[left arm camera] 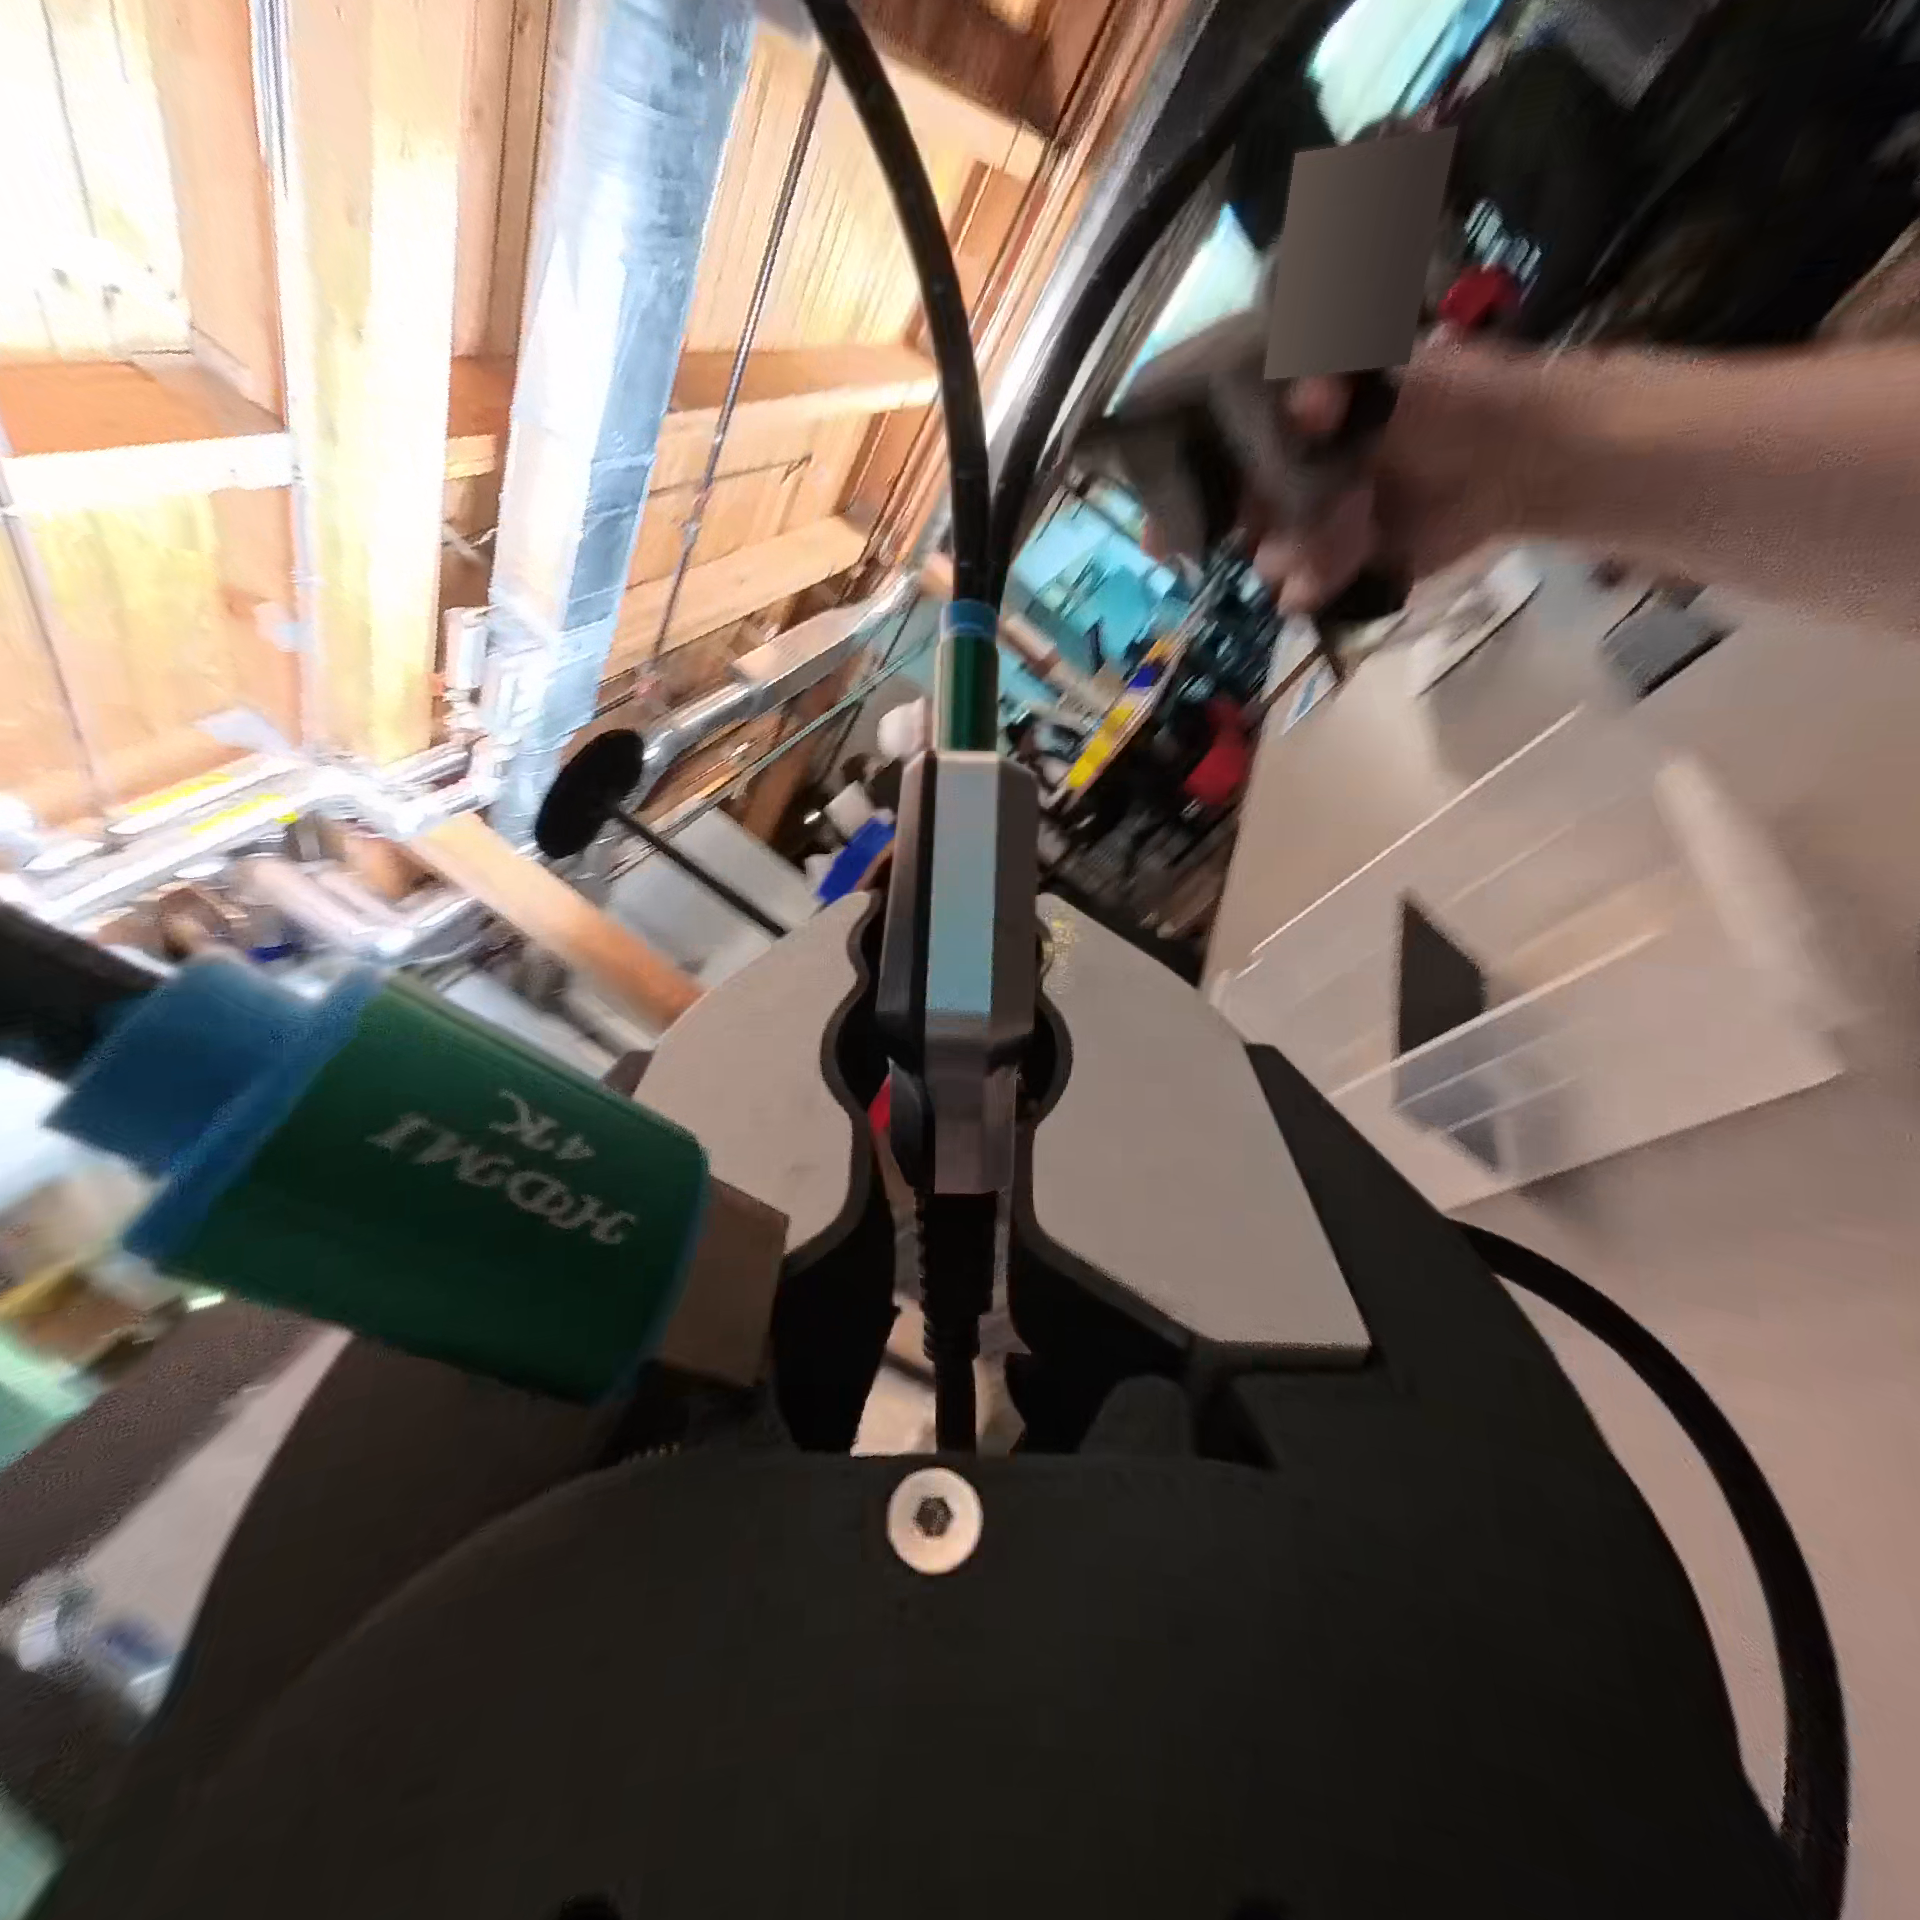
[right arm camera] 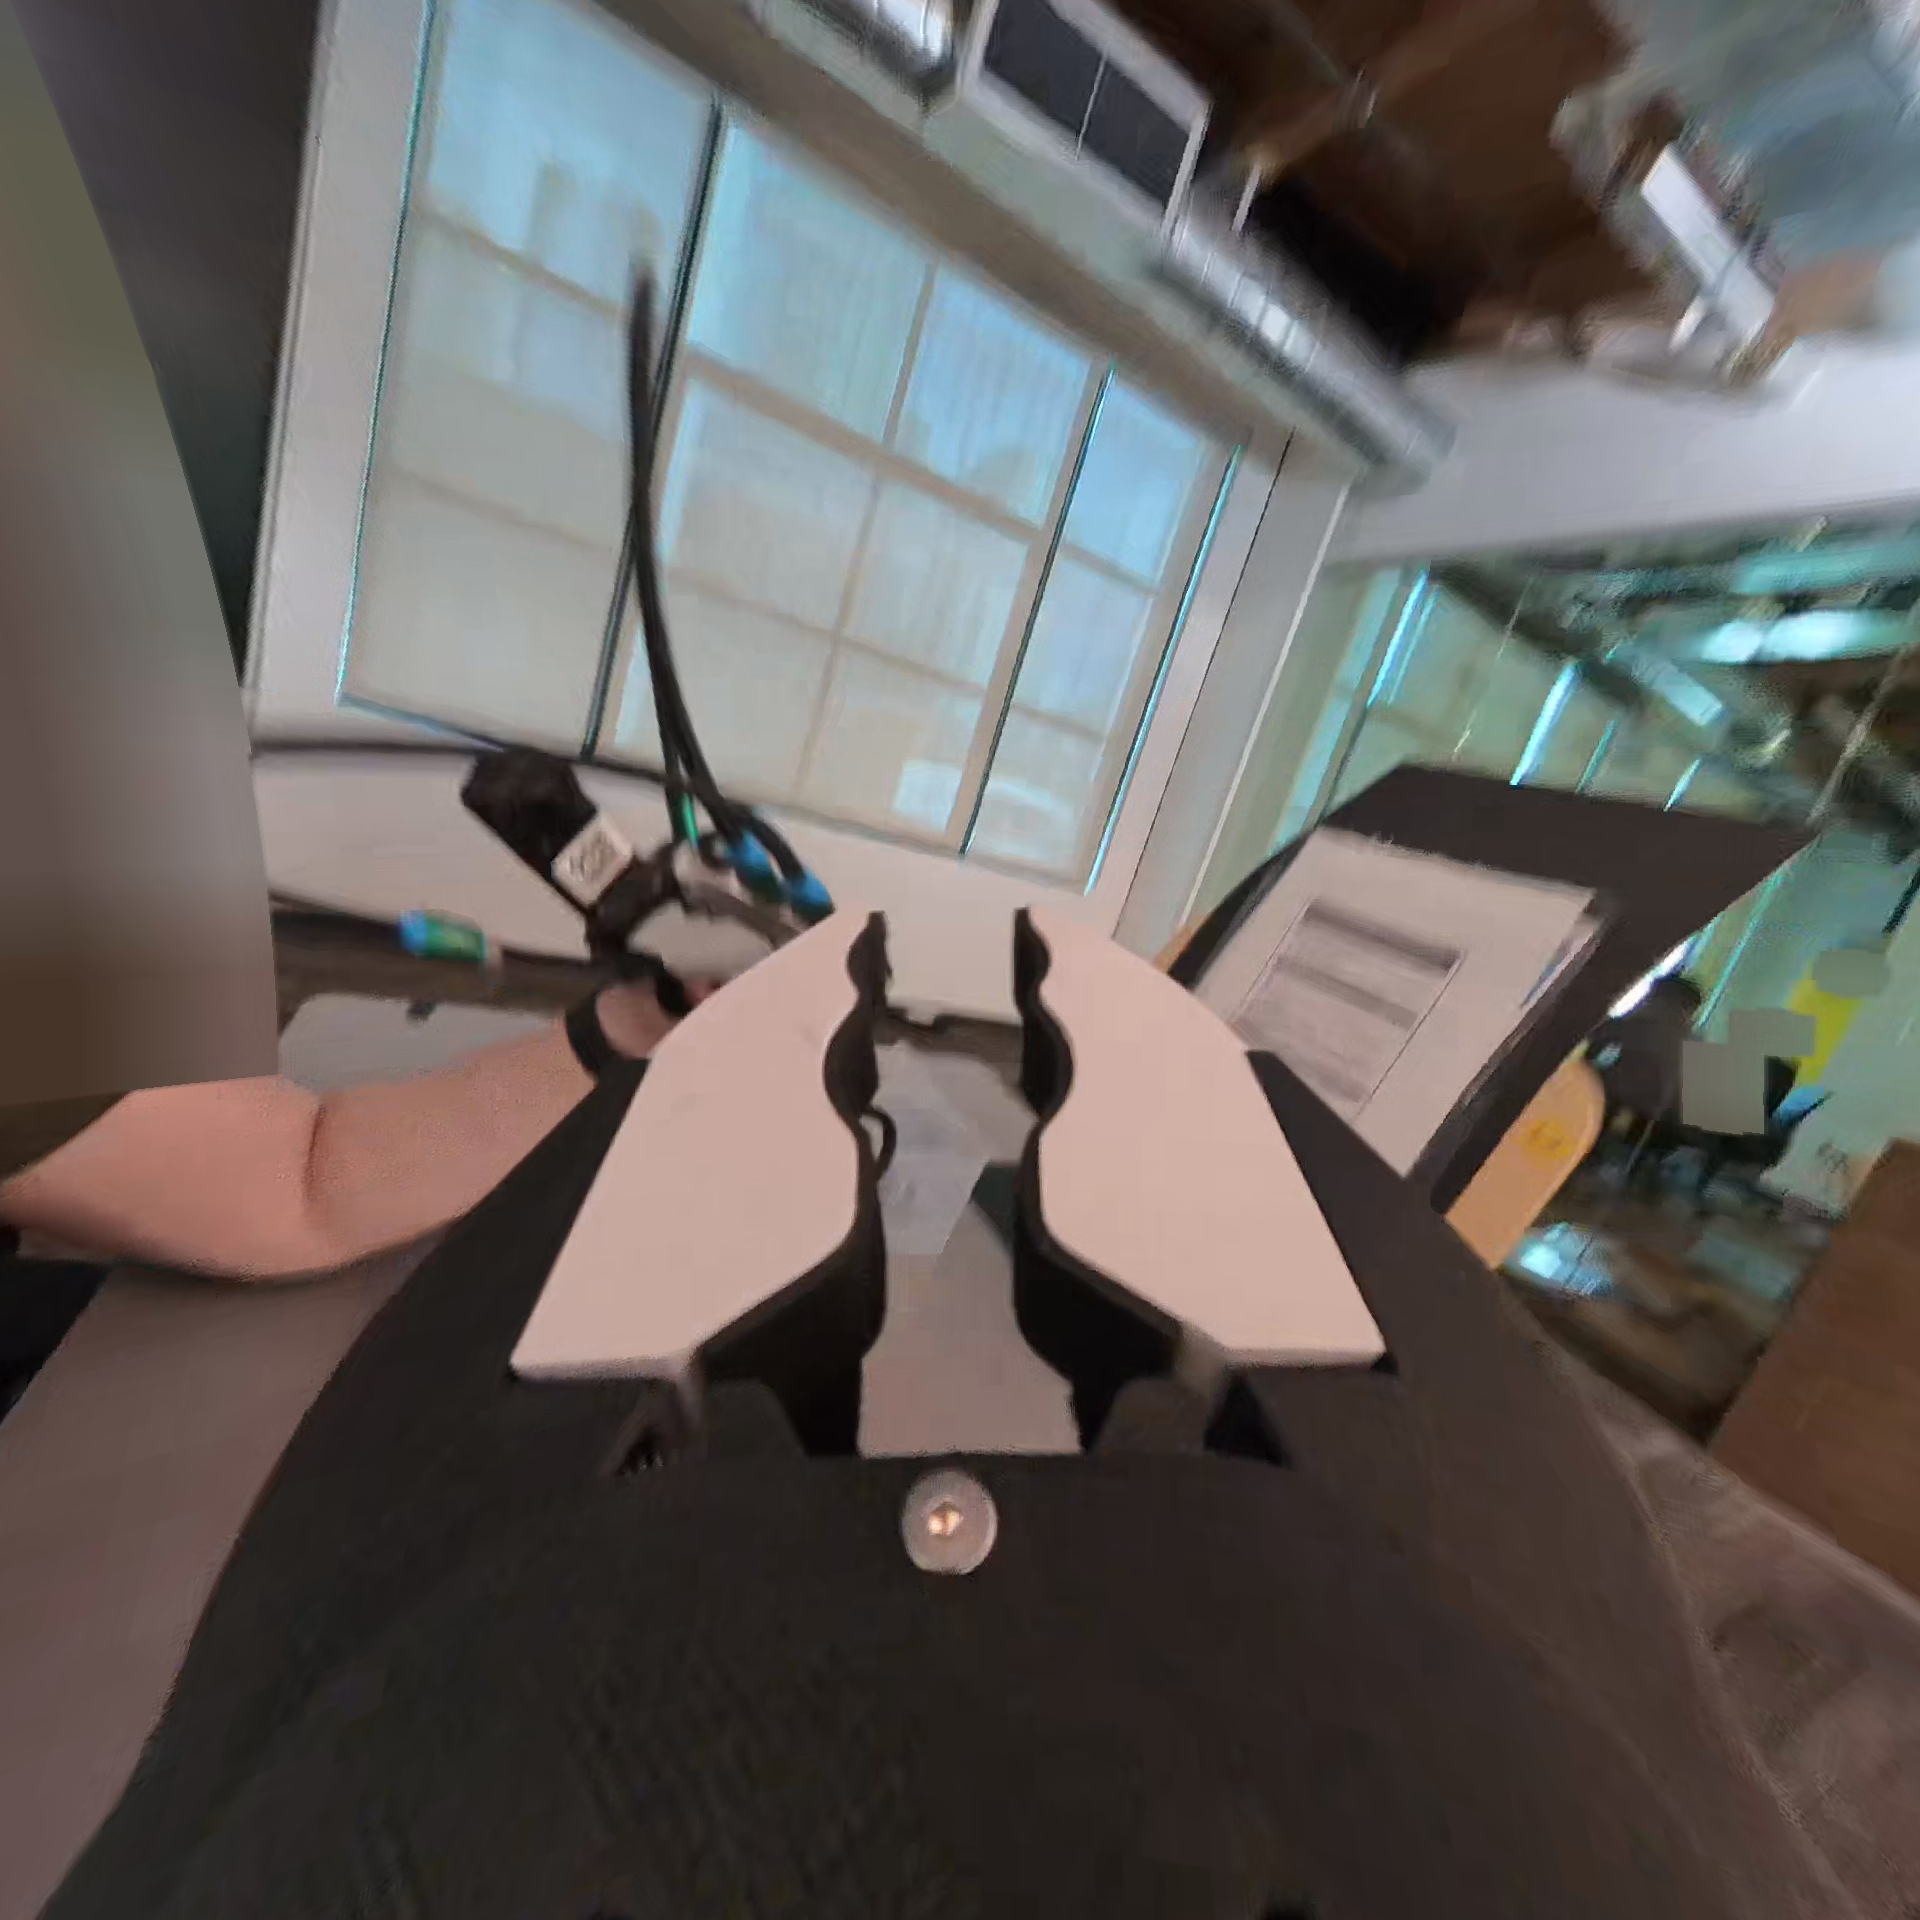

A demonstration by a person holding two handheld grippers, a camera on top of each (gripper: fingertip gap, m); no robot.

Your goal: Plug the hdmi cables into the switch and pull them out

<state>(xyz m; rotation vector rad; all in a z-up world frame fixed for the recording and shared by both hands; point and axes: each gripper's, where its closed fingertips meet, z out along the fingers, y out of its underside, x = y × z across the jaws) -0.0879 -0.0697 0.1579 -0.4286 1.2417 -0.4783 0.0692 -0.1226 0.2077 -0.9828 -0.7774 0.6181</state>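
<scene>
My left gripper (left arm camera: 956, 925) is shut on the grey HDMI switch (left arm camera: 961, 935), seen edge-on and held up in the air. A green HDMI plug (left arm camera: 961, 686) sits in the switch's far end, and its black cable (left arm camera: 935, 260) curves upward. A second, larger green plug (left arm camera: 447, 1174) with a blue collar sits at the left, against a grey part of the switch. My right gripper (right arm camera: 948, 925) is open and empty, raised over the table. In the right wrist view the left gripper (right arm camera: 623, 883) shows far off with the cables (right arm camera: 655, 582) rising from it. A loose green plug (right arm camera: 442, 935) lies on the table.
A clear acrylic box (left arm camera: 1507, 987) stands on the white table at the right. The person's arm (left arm camera: 1610, 468) reaches across the upper right, and the other forearm (right arm camera: 312, 1174) shows at the left. A black-framed board (right arm camera: 1455, 935) leans behind. Both views are motion-blurred.
</scene>
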